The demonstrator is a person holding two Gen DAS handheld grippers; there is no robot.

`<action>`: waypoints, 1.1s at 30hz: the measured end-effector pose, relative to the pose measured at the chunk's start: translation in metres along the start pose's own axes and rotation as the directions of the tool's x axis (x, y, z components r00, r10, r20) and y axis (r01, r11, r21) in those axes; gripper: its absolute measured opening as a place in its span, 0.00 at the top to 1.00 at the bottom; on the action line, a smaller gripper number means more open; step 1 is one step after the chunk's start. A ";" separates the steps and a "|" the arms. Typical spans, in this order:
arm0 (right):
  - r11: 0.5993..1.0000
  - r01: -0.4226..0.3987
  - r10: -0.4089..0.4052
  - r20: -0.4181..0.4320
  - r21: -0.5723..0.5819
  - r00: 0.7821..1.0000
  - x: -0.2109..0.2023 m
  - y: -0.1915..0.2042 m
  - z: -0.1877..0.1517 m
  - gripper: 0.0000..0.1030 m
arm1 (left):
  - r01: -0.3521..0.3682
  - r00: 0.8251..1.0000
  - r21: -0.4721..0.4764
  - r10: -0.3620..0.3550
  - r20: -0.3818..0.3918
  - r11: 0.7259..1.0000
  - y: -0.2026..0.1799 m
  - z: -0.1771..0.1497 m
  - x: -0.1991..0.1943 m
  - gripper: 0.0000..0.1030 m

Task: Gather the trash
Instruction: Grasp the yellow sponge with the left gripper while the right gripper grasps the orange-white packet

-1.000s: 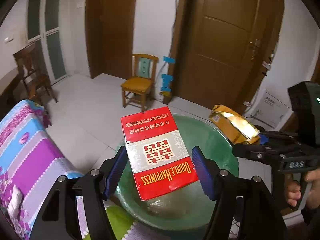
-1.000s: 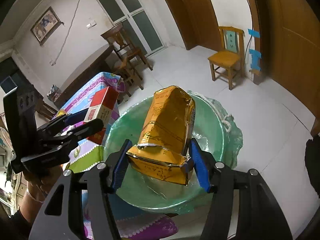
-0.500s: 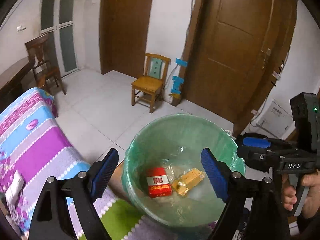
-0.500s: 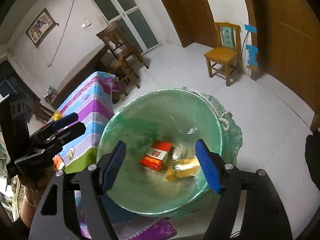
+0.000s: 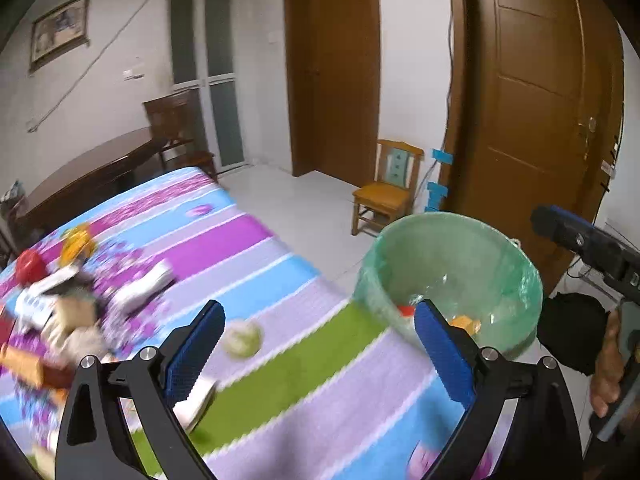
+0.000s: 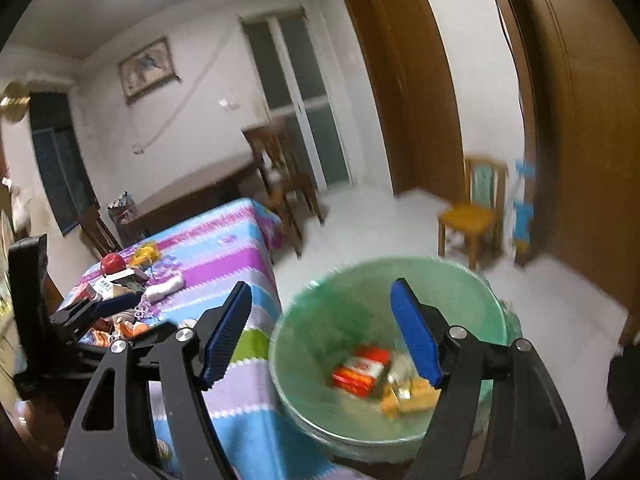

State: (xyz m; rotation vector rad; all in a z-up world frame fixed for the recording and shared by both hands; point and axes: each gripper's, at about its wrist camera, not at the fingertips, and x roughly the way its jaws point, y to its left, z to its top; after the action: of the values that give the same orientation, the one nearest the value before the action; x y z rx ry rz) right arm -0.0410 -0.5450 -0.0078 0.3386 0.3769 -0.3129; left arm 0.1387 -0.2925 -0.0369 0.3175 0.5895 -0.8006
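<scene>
Inside bin [image 6: 476,292], red pack [image 6: 362,372], likelier rightward

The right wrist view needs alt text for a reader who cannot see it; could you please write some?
An open, empty right gripper hangs above a green bag-lined bin holding a red carton and crumpled gold packet. To its left, a striped tablecloth carries scattered clutter.

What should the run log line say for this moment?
left gripper: opening, empty | right gripper: open, empty | red box and gold pack: in bin | more litter: on table
</scene>
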 end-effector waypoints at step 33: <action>0.800 -0.510 0.298 -0.530 -0.315 0.794 0.130 0.221 -0.071 0.52 | -0.317 0.934 -0.270 0.250 -0.254 0.909 0.226 -0.145 -0.085 0.25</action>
State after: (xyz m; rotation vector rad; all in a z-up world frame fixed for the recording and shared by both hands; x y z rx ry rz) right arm 0.1315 -0.3501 -0.0646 0.0268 0.8104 0.3082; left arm 0.2075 -0.0241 -0.0901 0.1974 0.8383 -0.3836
